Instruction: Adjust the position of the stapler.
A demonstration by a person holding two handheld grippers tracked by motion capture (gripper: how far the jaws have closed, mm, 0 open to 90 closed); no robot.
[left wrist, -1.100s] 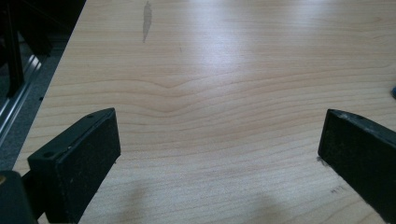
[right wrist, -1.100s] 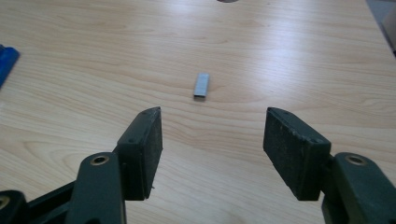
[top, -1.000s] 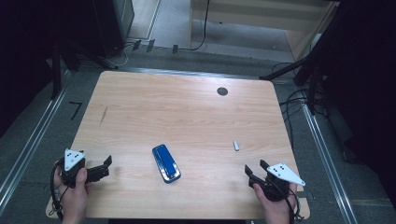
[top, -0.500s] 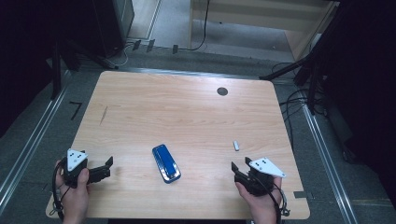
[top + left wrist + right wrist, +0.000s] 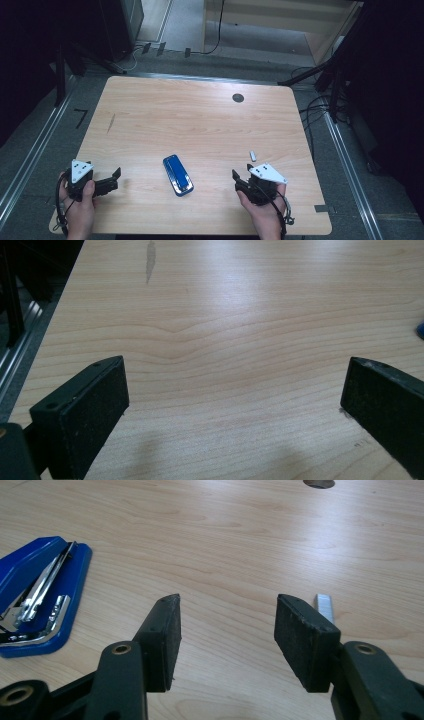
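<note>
Resting near the front edge of the tabletop (image 5: 200, 115), roughly midway between its left and right edges, a blue stapler (image 5: 178, 175) lies flat with its long axis running obliquely toward the front right corner. In the right gripper view the stapler (image 5: 40, 595) shows its open underside: a chrome staple channel seated in the blue body.

A small strip of staples (image 5: 253, 156) lies on the tabletop to the right of the stapler, well apart from it and nearer the right edge. In the right gripper view the strip of staples (image 5: 324, 607) sits just beyond the tip of one jaw, partly hidden by it.

The right tongs (image 5: 242, 180) are held by a hand near the front right corner, jaws pointing toward the stapler. The jaws have just been closing and now stand about half open; in the right gripper view the right tongs (image 5: 226, 625) have bare wood between the pads and grip nothing.

The left tongs (image 5: 112, 181) are held by a hand at the front left corner, jaws pointing along the front edge toward the stapler. In the left gripper view the left tongs (image 5: 232, 405) stand wide open over bare wood, holding nothing.
</note>
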